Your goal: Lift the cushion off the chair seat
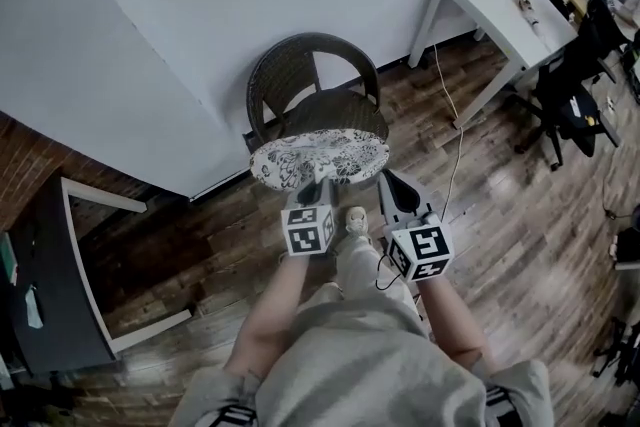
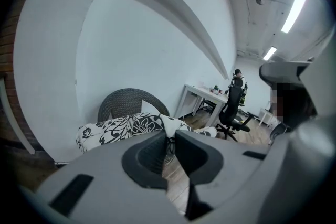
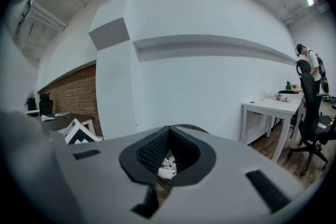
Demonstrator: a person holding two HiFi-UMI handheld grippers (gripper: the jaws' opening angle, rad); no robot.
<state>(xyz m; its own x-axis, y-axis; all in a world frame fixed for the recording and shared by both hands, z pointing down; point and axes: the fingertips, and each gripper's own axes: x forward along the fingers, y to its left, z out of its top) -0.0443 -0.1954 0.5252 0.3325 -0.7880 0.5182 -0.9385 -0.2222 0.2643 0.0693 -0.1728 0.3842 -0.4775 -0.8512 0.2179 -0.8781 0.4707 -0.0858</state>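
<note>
A black-and-white floral cushion hangs just above the dark seat of a wicker chair that stands against the white wall. My left gripper is shut on the cushion's near edge; in the left gripper view the fabric is pinched between the jaws of the left gripper. The right gripper sits beside the cushion's right corner. Its tips meet in the right gripper view with nothing between them, and a bit of cushion shows below.
A white table stands at the right, with a black office chair beyond it. A white cable trails across the wooden floor. A dark desk is at the left. A person stands far off.
</note>
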